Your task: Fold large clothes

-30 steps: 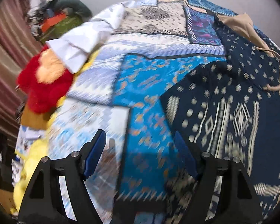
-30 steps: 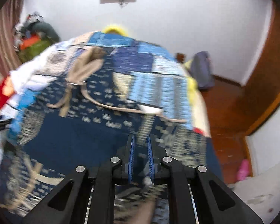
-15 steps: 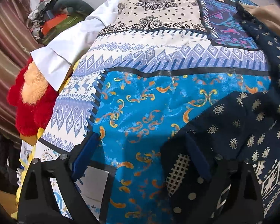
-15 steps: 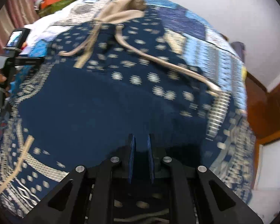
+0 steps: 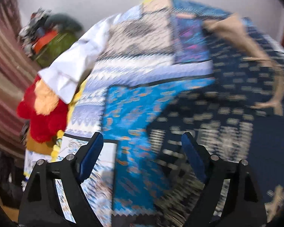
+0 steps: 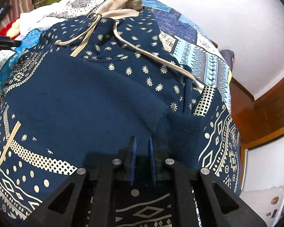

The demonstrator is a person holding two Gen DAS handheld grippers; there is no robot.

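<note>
A navy hoodie with cream patterns, a beige hood and beige drawstrings lies spread on the bed. My right gripper hovers low over its folded sleeve cuff; the jaws stand almost together with a narrow empty gap. My left gripper is wide open and empty above the bed's left side, near the hoodie's left sleeve. The left wrist view is motion-blurred.
A patchwork blue bedspread covers the bed. A white cloth, a red and orange plush toy and a clothes pile lie along the bed's left side. A wooden door frame and floor lie to the right.
My left gripper has pulled back and up from the hoodie's left sleeve, still open. My right gripper has moved forward and lower over the hoodie, toward the right sleeve cuff.
</note>
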